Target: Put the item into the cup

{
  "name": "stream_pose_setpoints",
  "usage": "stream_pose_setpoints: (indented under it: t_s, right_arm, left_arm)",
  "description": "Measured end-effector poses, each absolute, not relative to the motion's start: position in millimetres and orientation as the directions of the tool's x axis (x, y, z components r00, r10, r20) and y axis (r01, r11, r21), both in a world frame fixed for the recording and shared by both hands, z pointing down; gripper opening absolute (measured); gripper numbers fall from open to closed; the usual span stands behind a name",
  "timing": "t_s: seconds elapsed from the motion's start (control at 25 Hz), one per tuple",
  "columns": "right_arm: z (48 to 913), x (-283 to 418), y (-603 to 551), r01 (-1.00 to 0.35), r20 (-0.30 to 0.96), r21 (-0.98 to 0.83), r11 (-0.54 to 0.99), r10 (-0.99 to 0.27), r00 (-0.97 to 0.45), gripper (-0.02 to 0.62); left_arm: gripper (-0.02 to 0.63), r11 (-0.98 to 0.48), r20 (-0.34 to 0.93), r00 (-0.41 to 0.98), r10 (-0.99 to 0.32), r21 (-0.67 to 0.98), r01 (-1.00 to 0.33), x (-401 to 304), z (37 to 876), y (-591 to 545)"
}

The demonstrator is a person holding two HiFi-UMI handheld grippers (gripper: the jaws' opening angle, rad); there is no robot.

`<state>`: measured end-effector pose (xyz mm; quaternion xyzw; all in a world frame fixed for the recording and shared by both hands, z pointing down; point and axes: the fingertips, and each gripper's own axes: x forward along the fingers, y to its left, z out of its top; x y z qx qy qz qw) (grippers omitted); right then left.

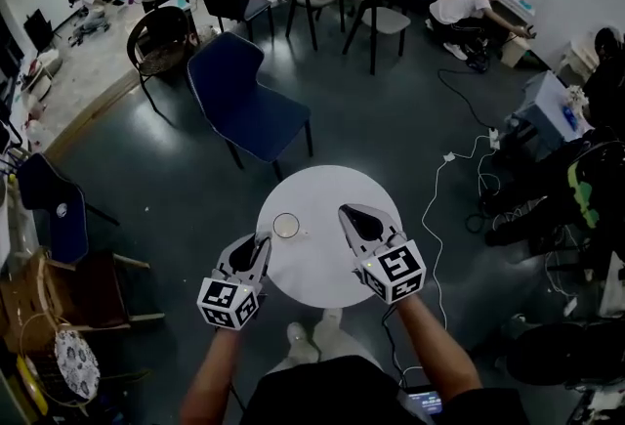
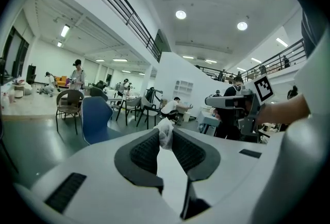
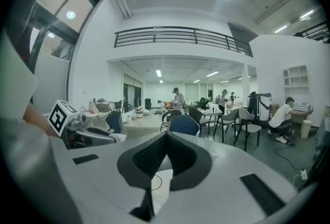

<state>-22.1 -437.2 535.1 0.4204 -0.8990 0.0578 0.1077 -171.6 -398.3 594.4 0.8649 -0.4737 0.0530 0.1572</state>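
text: none readable | labels: none | brands: none | numbers: none | signs: none

The round bench (image 1: 327, 262) is viewed steeply from above in the head view, over its near edge. From the left gripper (image 1: 263, 240) and right gripper (image 1: 345, 212), close views are taken along the jaws, nearly level, across the bench. The blue chair (image 1: 239, 101) past the far edge is shared by all three.

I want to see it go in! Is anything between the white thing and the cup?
Nothing visible. The left gripper pinches the white thing, and only bare table lies between it and the open cup.
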Motion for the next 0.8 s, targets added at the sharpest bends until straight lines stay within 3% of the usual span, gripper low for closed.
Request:
stream_pose_setpoints:
  t_s: [0.8]
  right_arm:
    - [619, 28, -475, -0.775, 0.327, -0.076, 0.628, -0.718, -0.614, 0.017]
  left_arm:
    - [0.086, -0.572, 0.456, 0.55, -0.7, 0.103, -0.814, -123, 710, -475]
